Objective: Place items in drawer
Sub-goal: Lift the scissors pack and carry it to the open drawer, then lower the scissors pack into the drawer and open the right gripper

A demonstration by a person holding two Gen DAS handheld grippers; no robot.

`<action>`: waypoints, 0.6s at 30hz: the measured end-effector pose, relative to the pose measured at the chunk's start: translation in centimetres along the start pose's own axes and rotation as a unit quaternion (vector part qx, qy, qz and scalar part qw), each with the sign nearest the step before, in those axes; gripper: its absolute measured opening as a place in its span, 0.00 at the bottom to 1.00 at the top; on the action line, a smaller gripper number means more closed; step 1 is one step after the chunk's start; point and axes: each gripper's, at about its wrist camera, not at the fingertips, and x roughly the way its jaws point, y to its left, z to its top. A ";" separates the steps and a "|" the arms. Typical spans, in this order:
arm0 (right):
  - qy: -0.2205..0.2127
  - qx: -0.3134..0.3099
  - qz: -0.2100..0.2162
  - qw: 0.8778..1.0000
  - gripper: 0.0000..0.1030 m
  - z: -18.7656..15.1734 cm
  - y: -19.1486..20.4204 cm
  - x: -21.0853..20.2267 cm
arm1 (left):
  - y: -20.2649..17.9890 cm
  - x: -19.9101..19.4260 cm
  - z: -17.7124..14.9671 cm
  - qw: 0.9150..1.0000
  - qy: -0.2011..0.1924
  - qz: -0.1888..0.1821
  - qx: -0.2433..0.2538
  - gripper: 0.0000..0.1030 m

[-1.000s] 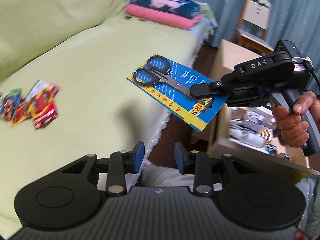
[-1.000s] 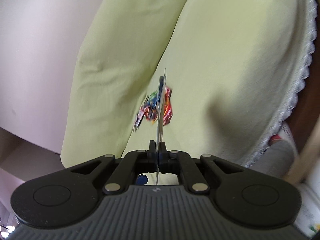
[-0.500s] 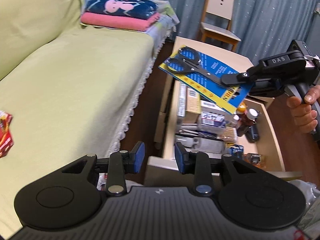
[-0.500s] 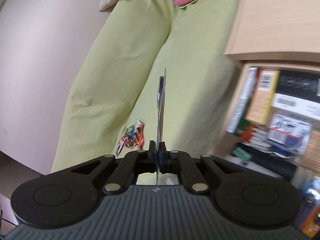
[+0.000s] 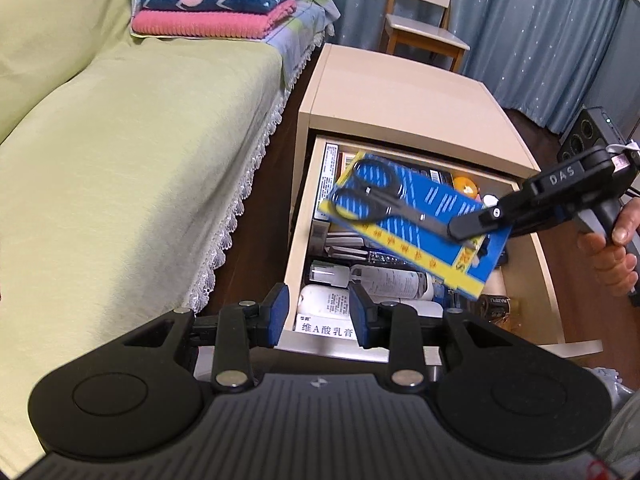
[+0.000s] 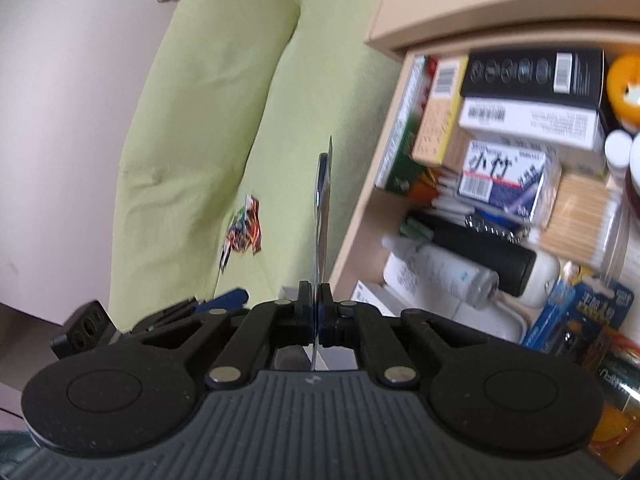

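A blue and yellow card with black scissors (image 5: 404,216) hangs above the open drawer (image 5: 298,232) of a pale wooden cabinet. My right gripper (image 5: 466,232) is shut on the card's lower right corner, held by a hand (image 5: 612,256). In the right wrist view the scissors card (image 6: 323,200) shows edge-on, pinched between the right gripper (image 6: 316,312) pads. My left gripper (image 5: 318,312) stands open and empty just in front of the drawer's front edge. A small colourful packet (image 6: 242,232) lies on the green sofa.
The drawer is crowded with boxes (image 6: 528,120), bottles (image 5: 384,280), cotton swabs (image 6: 580,216) and a white tube box (image 5: 328,320). A green sofa (image 5: 120,168) runs along the left with folded towels (image 5: 212,4). A wooden chair (image 5: 424,28) stands behind the cabinet top (image 5: 400,92).
Both grippers swung right from the sofa toward the cabinet. The scissors card, still held, moved from over the sofa edge to above the open drawer and lower.
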 end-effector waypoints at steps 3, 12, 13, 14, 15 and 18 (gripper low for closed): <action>0.016 0.006 -0.006 1.000 0.03 -0.2 -0.9 0.1 | -0.4 0.5 0.2 1.000 0.006 0.001 0.003 0.38; 0.020 0.010 -0.030 0.999 0.03 1.6 -3.3 -1.3 | -1.4 2.4 1.0 1.000 0.023 0.001 0.007 0.38; 0.020 0.007 -0.032 0.999 0.03 1.9 -3.4 -1.5 | -1.4 2.6 1.1 1.000 0.024 0.000 0.009 0.38; 0.022 0.004 -0.034 0.999 0.03 2.2 -3.5 -1.6 | -1.5 2.8 1.2 1.000 0.025 0.000 0.010 0.38; 0.026 0.000 -0.036 0.999 0.03 2.5 -3.7 -1.6 | -1.6 2.9 1.3 1.000 0.027 -0.001 0.011 0.38; 0.043 -0.015 -0.041 0.998 0.03 3.2 -4.0 -1.2 | -2.0 3.4 1.6 0.999 0.030 -0.003 0.015 0.38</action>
